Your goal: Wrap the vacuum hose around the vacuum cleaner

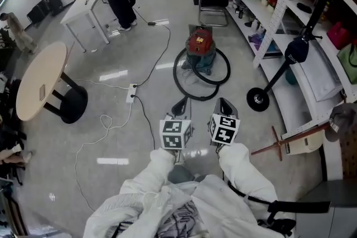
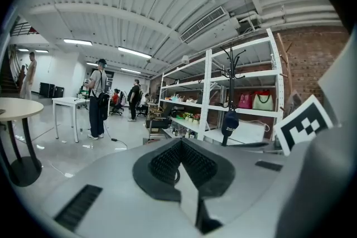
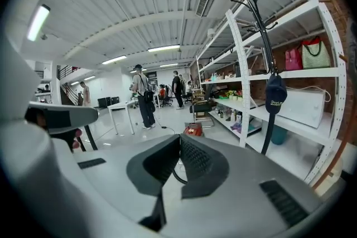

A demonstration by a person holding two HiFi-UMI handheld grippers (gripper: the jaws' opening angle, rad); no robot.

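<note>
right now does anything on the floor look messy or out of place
The black vacuum hose lies in loose loops on the floor around the red vacuum cleaner, not wound onto it. A power strip and thin white cable trail across the floor to its left, a possible trip hazard.

The pale, glossy floor carried everything. A red vacuum cleaner stood on it near the shelving, with its black hose lying in loops on the floor around and in front of it. To the left lay a white power strip with a thin white cable trailing off it. A round counter and a white counter stood farther left. A stand's black disc foot rested by the shelving.
</note>
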